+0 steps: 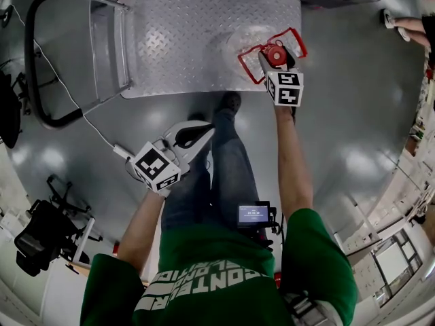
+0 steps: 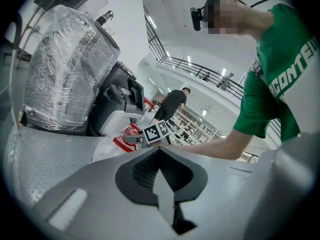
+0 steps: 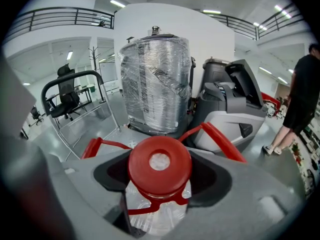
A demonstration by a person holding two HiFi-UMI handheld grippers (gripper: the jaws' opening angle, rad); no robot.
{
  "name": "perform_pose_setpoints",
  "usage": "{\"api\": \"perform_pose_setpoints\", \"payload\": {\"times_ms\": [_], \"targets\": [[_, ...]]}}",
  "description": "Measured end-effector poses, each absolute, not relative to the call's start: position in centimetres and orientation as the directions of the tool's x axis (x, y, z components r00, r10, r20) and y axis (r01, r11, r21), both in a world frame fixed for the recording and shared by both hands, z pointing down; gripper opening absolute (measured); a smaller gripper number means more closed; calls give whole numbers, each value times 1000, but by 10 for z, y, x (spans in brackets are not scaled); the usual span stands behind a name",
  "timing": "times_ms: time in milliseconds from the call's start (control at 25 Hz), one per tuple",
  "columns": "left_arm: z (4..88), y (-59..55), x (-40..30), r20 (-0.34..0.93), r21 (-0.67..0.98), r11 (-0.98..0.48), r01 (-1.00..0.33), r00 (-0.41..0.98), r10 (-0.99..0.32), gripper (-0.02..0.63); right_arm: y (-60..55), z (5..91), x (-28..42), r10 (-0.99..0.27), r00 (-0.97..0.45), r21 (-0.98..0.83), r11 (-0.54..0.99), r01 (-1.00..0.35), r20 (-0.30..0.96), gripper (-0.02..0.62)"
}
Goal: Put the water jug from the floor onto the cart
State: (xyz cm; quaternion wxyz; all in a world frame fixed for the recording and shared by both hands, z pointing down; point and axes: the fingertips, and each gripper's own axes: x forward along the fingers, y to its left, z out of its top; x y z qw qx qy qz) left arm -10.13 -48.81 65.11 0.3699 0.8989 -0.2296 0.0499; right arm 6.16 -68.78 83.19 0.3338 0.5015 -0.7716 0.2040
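The water jug (image 1: pixel 243 43) is clear plastic with a red cap (image 3: pixel 160 165) and a red carry handle (image 3: pixel 216 135). In the head view it stands over the front right part of the cart's diamond-plate deck (image 1: pixel 180 36). My right gripper (image 1: pixel 274 53) is shut on the jug's neck just under the cap. I cannot tell whether the jug's base touches the deck. My left gripper (image 1: pixel 192 136) hangs shut and empty over the floor in front of the cart, beside the person's leg. From the left gripper view the jug (image 2: pixel 107 150) shows beyond the shut left gripper (image 2: pixel 165 186).
The cart's black push handle (image 1: pixel 32 66) rises at its left end. Behind the cart stand a plastic-wrapped drum (image 3: pixel 156 84) and a grey-black machine (image 3: pixel 234 104). Another person (image 3: pixel 300 91) stands at right. An office chair (image 1: pixel 39 240) and a white cable (image 1: pixel 81 111) lie left.
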Motion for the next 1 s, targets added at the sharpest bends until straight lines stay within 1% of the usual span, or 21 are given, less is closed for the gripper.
{"api": "perform_pose_setpoints", "payload": {"times_ms": [160, 320, 440, 600, 800, 880, 920, 1000], "targets": [[650, -486, -100, 260, 637, -626, -450, 890, -375, 8, -687, 835, 69, -648, -259, 4, 375, -927, 716, 302], [647, -486, -97, 247, 628, -641, -441, 894, -373, 8, -689, 839, 70, -620, -253, 18, 397, -918, 742, 304], [641, -483, -100, 248, 619, -652, -438, 897, -367, 9, -680, 830, 73, -615, -240, 21, 386, -922, 751, 318], [627, -481, -103, 241, 597, -677, -430, 901, -360, 8, -657, 799, 79, -629, -240, 27, 384, -923, 739, 319], [598, -473, -101, 224, 571, -709, -413, 910, -350, 8, -604, 739, 82, -658, -256, 46, 405, -913, 708, 318], [585, -470, -100, 214, 556, -727, -403, 915, -343, 9, -583, 710, 84, -683, -248, 79, 409, -909, 687, 304], [579, -470, -100, 206, 546, -738, -396, 917, -340, 8, -576, 694, 87, -704, -241, 95, 402, -911, 669, 281], [569, -468, -102, 194, 529, -756, -386, 922, -335, 9, -560, 663, 95, -744, -223, 118, 375, -919, 630, 191]]}}
